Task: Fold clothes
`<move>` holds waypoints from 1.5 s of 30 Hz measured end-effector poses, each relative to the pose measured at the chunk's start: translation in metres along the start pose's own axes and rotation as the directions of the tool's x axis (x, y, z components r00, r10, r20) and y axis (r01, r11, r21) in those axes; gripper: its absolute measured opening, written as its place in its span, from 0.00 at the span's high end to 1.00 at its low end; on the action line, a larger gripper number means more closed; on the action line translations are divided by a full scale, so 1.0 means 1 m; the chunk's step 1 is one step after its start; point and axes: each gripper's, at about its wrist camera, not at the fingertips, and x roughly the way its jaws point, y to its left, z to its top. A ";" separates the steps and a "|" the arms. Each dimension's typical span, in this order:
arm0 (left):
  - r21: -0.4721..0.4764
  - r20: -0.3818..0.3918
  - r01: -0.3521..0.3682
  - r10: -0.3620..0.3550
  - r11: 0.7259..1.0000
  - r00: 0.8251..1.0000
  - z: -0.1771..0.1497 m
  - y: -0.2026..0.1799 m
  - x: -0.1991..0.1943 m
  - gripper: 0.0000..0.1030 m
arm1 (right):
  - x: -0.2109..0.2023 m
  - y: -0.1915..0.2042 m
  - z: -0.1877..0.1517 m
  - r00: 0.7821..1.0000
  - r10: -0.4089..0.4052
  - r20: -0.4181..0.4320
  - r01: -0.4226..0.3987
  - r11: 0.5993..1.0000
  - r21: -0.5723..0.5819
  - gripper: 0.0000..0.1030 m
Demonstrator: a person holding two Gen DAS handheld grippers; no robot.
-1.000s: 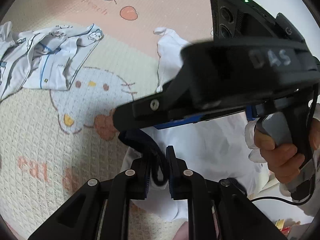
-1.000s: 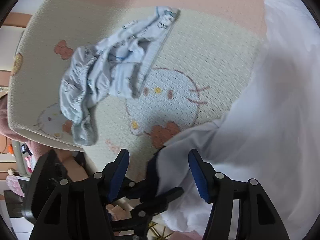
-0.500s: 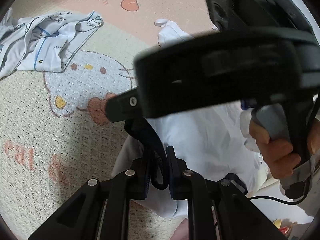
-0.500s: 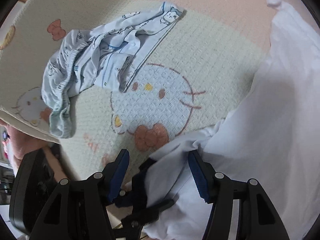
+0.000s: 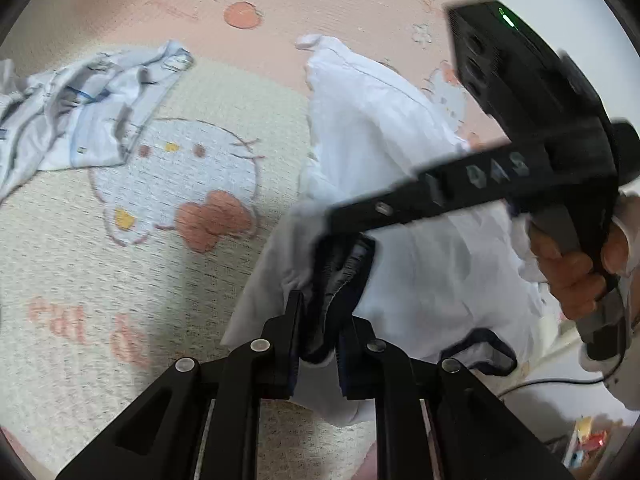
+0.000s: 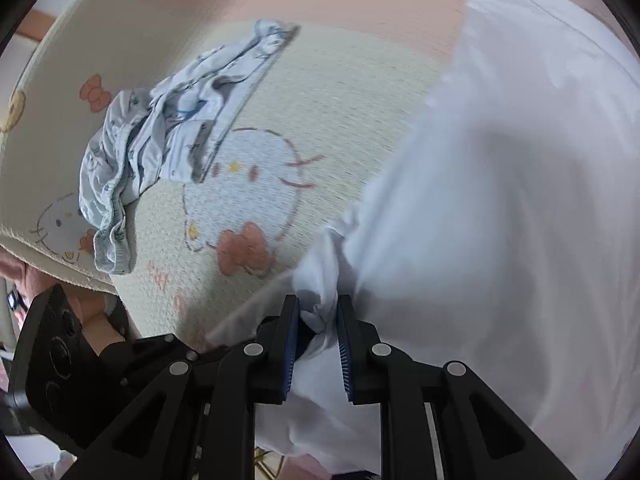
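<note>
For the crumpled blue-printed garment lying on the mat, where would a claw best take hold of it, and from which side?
Probably at the straight flat hem corner of the blue-printed garment, coming in low from the mat's bare cream area beside it. That edge lies spread and single-layered, while the opposite end is bunched at the mat's edge, so it would lift as a wad.

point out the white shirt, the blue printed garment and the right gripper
white shirt (image 5: 376, 120): left wrist view, on its upper body panel.
blue printed garment (image 6: 160, 140): right wrist view, on its crumpled middle.
right gripper (image 6: 318, 320): right wrist view, between its fingertips, shut on the shirt.
</note>
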 end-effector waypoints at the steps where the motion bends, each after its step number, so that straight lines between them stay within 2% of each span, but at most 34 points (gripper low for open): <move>1: -0.002 0.012 -0.014 0.014 1.000 1.000 0.001 -0.001 -0.003 0.88 | -0.002 -0.002 -0.002 1.000 0.007 0.004 -0.007 1.000 0.005 0.83; 3: -0.003 0.030 -0.038 0.038 0.999 0.999 0.003 -0.003 -0.009 0.87 | -0.006 -0.002 -0.009 1.000 0.015 0.001 -0.015 1.000 0.000 0.83; 5: 0.014 0.016 -0.058 0.058 0.998 0.998 0.005 -0.004 -0.012 0.84 | -0.008 -0.001 -0.015 1.000 0.009 -0.005 -0.009 1.000 -0.018 0.83; 9: 0.048 -0.010 -0.103 0.103 0.994 0.995 -0.001 -0.006 -0.017 0.65 | -0.012 0.000 -0.022 0.999 -0.032 0.007 0.033 0.998 -0.048 0.83; 11: 0.059 -0.014 -0.116 0.117 0.992 0.993 -0.004 -0.005 -0.020 0.64 | -0.011 0.002 -0.024 0.999 -0.043 0.019 0.044 0.998 -0.052 0.83; 17: 0.100 -0.014 -0.150 0.152 0.984 0.988 -0.013 -0.004 -0.020 0.64 | -0.021 0.002 -0.033 0.996 -0.042 0.072 0.048 0.996 -0.073 0.82; 19: 0.111 -0.012 -0.152 0.155 0.982 0.988 -0.013 -0.005 -0.018 0.64 | -0.024 0.005 -0.035 0.996 -0.033 0.084 0.041 0.996 -0.084 0.74; 20: 0.117 -0.010 -0.154 0.156 0.981 0.988 -0.013 -0.006 -0.018 0.64 | -0.026 0.006 -0.036 0.996 -0.028 0.089 0.036 0.996 -0.087 0.67; 21: 0.122 -0.009 -0.155 0.157 0.980 0.988 -0.013 -0.007 -0.017 0.64 | -0.027 0.008 -0.036 0.995 -0.024 0.096 0.033 0.995 -0.091 0.64; 23: 0.133 -0.007 -0.157 0.159 0.979 0.987 -0.013 -0.009 -0.015 0.64 | -0.029 0.016 -0.037 0.993 -0.016 0.120 0.031 0.991 -0.129 0.64; 26: 0.150 -0.003 -0.161 0.163 0.976 0.987 -0.013 -0.011 -0.013 0.64 | -0.025 0.032 -0.039 0.990 -0.043 0.132 0.070 0.975 -0.210 0.64; 30: 0.171 0.001 -0.166 0.168 0.971 0.986 -0.013 -0.014 -0.009 0.64 | -0.015 0.042 -0.047 0.990 -0.081 0.117 0.112 0.951 -0.287 0.64; 34: 0.193 0.006 -0.170 0.172 0.966 0.985 -0.013 -0.018 -0.006 0.64 | -0.003 0.043 -0.051 0.981 -0.146 0.127 0.180 0.931 -0.316 0.64; 38: 0.209 0.015 -0.174 0.175 0.962 0.985 -0.013 -0.019 -0.004 0.64 | 0.000 0.046 -0.050 0.970 -0.178 0.167 0.226 0.912 -0.342 0.64; 44: 0.186 0.030 -0.162 0.159 0.969 0.987 -0.007 -0.015 -0.002 0.64 | 0.009 0.057 -0.051 0.957 -0.224 0.186 0.280 0.881 -0.380 0.65; 45: 0.180 0.034 -0.157 0.153 0.971 0.988 -0.006 -0.014 -0.002 0.64 | 0.010 0.057 -0.050 0.955 -0.227 0.189 0.284 0.882 -0.376 0.69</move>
